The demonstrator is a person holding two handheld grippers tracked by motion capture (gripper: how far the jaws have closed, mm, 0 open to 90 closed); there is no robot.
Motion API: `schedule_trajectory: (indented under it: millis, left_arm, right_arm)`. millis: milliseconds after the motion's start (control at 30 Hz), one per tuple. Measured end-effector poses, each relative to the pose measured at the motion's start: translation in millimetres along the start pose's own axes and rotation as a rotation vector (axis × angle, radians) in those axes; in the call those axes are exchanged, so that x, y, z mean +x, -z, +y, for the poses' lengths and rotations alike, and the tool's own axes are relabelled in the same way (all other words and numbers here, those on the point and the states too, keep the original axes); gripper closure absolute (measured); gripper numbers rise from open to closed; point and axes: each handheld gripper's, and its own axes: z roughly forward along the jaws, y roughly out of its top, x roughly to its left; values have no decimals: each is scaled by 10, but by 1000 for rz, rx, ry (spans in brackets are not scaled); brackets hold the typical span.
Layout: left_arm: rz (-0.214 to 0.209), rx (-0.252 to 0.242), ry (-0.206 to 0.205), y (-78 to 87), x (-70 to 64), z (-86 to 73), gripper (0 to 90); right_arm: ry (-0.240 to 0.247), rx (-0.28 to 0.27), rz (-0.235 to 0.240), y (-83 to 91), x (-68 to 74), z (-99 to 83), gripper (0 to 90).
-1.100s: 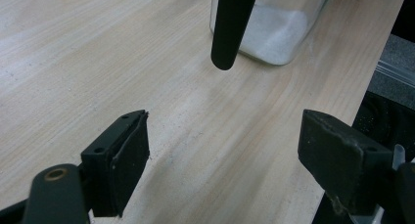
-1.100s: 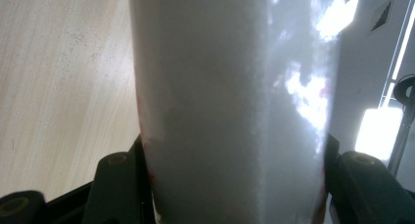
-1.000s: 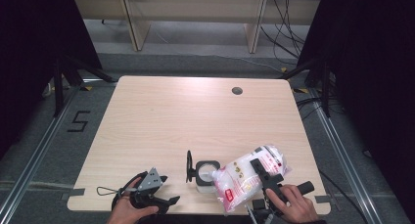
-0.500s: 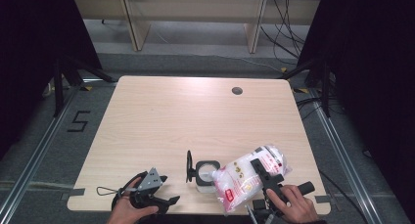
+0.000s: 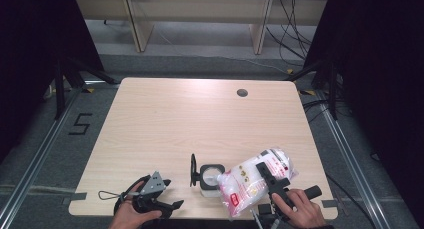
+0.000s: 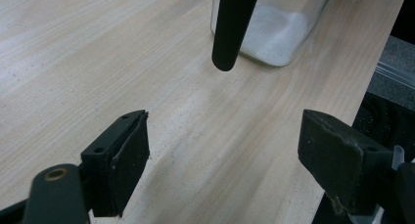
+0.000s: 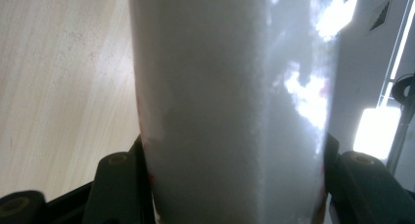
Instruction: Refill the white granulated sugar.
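Note:
A clear plastic bag of white powder with red print (image 5: pixel 247 185) hangs tilted over the table's front right, its low end beside the jar. My right gripper (image 5: pixel 264 170) is shut on the bag, which bulges between the jaws in the right gripper view (image 7: pixel 230 106). A square glass jar (image 5: pixel 210 178) stands near the front edge with some white powder in it (image 6: pixel 274 33). Its black lid (image 5: pixel 193 170) stands up at its left (image 6: pixel 230 28). My left gripper (image 5: pixel 171 193) rests open at the front left, jaws (image 6: pixel 230 155) wide apart and pointing at the jar.
The light wooden table (image 5: pixel 200 124) has a round cable hole (image 5: pixel 242 93) at its back right. A dark floor with rails surrounds it, and shelving legs and cables stand beyond the far edge. A hand (image 5: pixel 305 211) grips the right gripper's handle.

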Motion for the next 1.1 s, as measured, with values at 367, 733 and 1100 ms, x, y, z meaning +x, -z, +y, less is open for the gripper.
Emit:
schedule_trajectory:
  millis: [367, 733, 1100]
  left_arm:
    - [2, 1, 4, -3, 0, -1, 189]
    - [3, 11, -8, 9, 10, 0, 189]
    - [11, 26, -21, 19, 23, 4, 189]
  right_arm:
    - [-1, -2, -2, 1, -11, -9, 442]
    - [-20, 14, 10, 24, 2, 3, 442]
    - [-2, 7, -14, 31, -28, 4, 443]
